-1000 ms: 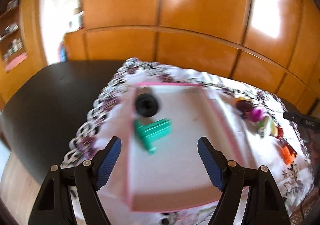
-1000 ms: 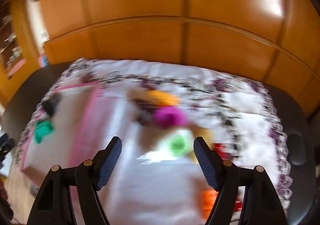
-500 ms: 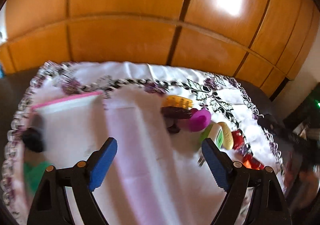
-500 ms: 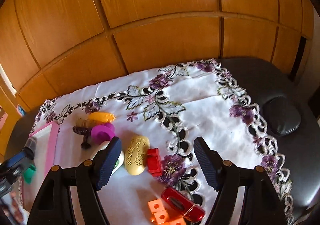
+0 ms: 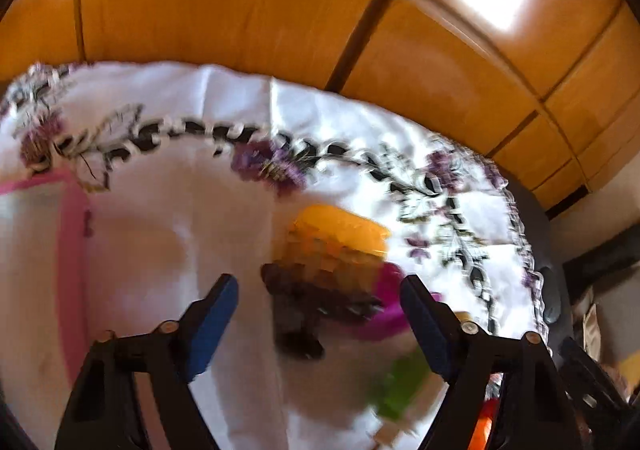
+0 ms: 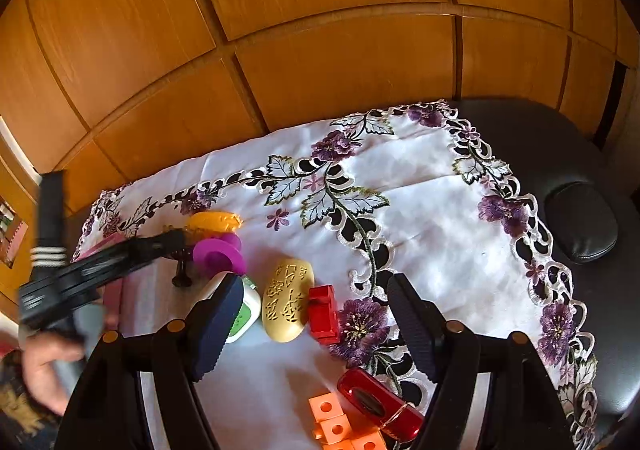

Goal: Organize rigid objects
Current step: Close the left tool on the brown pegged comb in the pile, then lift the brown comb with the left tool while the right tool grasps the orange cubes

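Note:
My left gripper (image 5: 318, 300) is open and empty, close over a dark brown comb-like piece (image 5: 316, 294) with a yellow clip (image 5: 340, 226) and a magenta spool (image 5: 388, 306) behind it; the view is blurred. My right gripper (image 6: 314, 300) is open and empty above a cream oval case (image 6: 286, 298) and a red block (image 6: 324, 312). The right wrist view also shows the yellow clip (image 6: 214, 221), the magenta spool (image 6: 218, 254), a white-green box (image 6: 242, 314), orange cubes (image 6: 340, 424) and a red oblong case (image 6: 378, 402). The left gripper (image 6: 176, 240) reaches in from the left.
A pink-rimmed tray (image 5: 72, 250) lies at the left on the embroidered white cloth (image 6: 420, 218). Wooden cabinet panels (image 6: 320, 30) stand behind the table. A black cushioned surface (image 6: 580, 222) lies to the right of the cloth.
My left gripper has swung right from the tray and closed in on the pile of small objects. My right gripper has moved slightly nearer to the cream case and red block.

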